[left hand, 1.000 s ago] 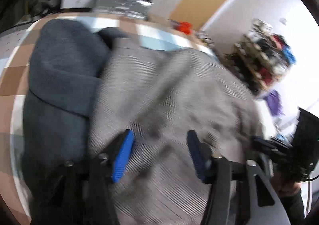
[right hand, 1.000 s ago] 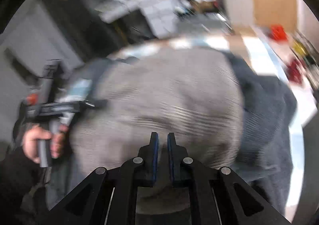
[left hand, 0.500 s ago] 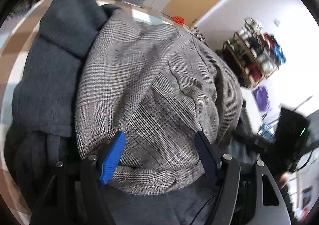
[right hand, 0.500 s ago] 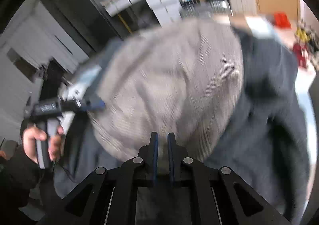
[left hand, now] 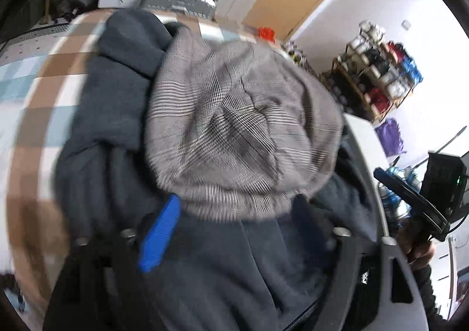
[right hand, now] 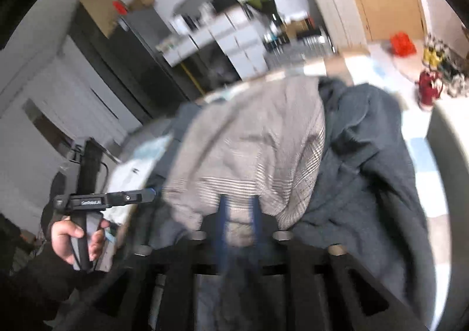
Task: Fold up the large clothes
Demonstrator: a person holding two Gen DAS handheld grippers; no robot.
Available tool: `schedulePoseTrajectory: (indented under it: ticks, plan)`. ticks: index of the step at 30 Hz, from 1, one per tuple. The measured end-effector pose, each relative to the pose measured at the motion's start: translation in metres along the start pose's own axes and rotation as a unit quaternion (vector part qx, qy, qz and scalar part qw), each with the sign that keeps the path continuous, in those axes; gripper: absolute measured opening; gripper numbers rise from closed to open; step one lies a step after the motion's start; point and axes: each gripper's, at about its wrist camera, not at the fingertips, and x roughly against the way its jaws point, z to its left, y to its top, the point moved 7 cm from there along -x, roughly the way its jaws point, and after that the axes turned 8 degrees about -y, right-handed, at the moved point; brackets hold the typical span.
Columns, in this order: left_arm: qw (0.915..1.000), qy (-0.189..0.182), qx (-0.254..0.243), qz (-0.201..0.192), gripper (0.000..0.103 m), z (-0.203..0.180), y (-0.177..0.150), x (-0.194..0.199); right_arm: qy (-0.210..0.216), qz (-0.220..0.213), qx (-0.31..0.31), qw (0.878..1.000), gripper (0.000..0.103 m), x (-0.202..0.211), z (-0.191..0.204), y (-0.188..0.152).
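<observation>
Grey checked garment: soft, limp, folded atop dark garment on checked tablecloth
Left gripper: jaws opening, empty
Right gripper: jaws opening around hem
Hold: corners

Small white lettering on left tool (too blurred to read).
</observation>
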Motion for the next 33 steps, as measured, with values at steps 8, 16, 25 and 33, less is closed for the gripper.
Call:
schedulePoseTrajectory:
  ticks: [8, 16, 25, 33]
  plan:
    - [0.9961, 0.006, -0.047, -0.074, 0.085, -0.050, -0.040, 0.054, 0.069, -0.143, -0.002, 0.987, 0.103, 0.127, 0.044, -0.035]
    - [0.9958, 0.051, -0.005, -0.076, 0.102, -0.031, -0.103, 0.042, 0.007, -0.084, -0.030, 0.996, 0.103, 0.138, 0.025, -0.074]
    - [0.9938, 0.060, 0.092, -0.018, 0.102, 0.010, -0.156, -0.032, -0.073, 0.040, -0.196, 0.977, 0.103, 0.095, -0.078, -0.129]
    - [0.9873, -0.013, 0.148, -0.055, 0.102, 0.028, -0.143, -0.049, -0.071, 0.071, -0.225, 0.969, 0.103, 0.076, -0.101, -0.152]
